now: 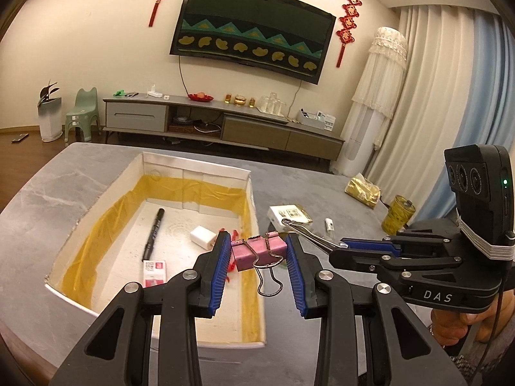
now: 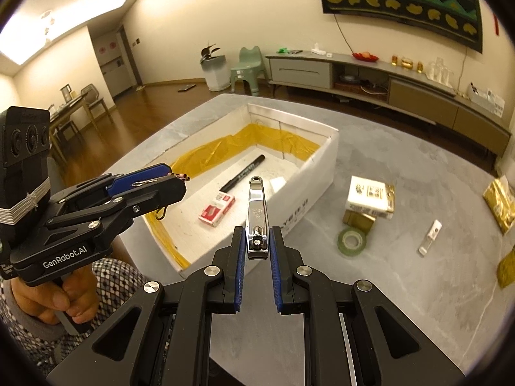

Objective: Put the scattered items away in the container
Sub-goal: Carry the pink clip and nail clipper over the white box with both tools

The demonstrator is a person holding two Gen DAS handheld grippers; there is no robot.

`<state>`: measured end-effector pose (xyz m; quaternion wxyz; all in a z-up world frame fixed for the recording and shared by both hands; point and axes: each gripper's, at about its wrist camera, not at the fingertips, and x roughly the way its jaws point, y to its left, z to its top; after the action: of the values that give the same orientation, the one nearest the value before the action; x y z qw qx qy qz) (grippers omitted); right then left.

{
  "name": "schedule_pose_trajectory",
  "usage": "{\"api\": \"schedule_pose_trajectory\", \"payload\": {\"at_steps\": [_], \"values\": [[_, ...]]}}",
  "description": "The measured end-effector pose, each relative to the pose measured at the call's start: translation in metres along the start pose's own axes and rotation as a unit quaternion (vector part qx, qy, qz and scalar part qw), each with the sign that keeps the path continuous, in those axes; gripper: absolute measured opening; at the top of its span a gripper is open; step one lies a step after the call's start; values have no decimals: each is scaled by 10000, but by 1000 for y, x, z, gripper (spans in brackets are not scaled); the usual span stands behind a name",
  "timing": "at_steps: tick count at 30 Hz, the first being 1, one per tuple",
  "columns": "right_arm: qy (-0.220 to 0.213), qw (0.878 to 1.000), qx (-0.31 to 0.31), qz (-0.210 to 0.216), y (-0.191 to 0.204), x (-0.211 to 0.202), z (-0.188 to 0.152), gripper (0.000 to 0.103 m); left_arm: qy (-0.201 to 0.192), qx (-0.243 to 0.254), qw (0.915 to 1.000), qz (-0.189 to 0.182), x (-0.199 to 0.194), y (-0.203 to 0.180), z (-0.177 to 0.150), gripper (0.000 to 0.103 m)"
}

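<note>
Left gripper [image 1: 258,254] clamped on a pink binder clip [image 1: 257,252], blue pads [image 1: 222,257] pressing its two ends, wire handles hanging below, held above the near right part of the box [image 1: 96,189]. Right gripper [image 2: 256,247] closed on a steel nail clipper [image 2: 256,212], gripped at its hinged end, lever tip pointing forward over the box's near wall. In the left wrist view the clipper [image 1: 309,233] juts from the right gripper [image 1: 346,245] toward the clip, tip just beside it; touching or not, hard to tell. Open white box on a grey table [image 2: 386,273], lined low inside with yellow tape [image 1: 83,247]. Inside: a black marker [image 2: 243,173] lying diagonally, a red and white staple packet [image 2: 216,209], a white cube-shaped plug [image 1: 202,237], and something red [image 1: 236,234] mostly hidden behind the left gripper. Outside on the table, to the right of the box: a white carton [image 2: 368,197] resting on a gold packet [image 2: 359,220], a roll of greenish tape [image 2: 351,240] just beside them, a small white stick-like item [image 2: 429,236] farther right, gold foil packs [image 2: 502,202] near the edge, and a yellow jar [image 1: 397,214] on its side. A hand [image 2: 64,292] in a patterned sleeve [image 2: 112,283] wrapped round the left gripper's handle; another hand [image 1: 457,321] on the right one
</note>
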<state>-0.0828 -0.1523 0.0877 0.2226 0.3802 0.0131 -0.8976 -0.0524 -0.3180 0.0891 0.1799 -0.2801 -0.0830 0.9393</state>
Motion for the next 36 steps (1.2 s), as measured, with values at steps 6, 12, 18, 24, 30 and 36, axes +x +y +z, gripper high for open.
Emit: {"api": "schedule_pose_trajectory", "payload": {"at_steps": [6,12,18,24,30,36], "values": [[16,9998,-175,-17,10,7,13,15,-65,-71,9999,28,-2,15,7,36],[77,9994,-331,-12,19,17,23,15,-79,-152,9998,57,-1,33,13,36],[163,9987,-489,-49,24,30,35,15,-6,-217,9997,101,3,50,16,36],[239,9976,-644,-78,28,42,45,15,56,-198,9997,143,6,65,20,36],[320,9960,-831,-110,32,54,55,15,141,-121,9996,215,12,76,23,36],[370,9943,-986,-152,34,63,67,15,334,-82,9992,211,22,85,29,36]]}}
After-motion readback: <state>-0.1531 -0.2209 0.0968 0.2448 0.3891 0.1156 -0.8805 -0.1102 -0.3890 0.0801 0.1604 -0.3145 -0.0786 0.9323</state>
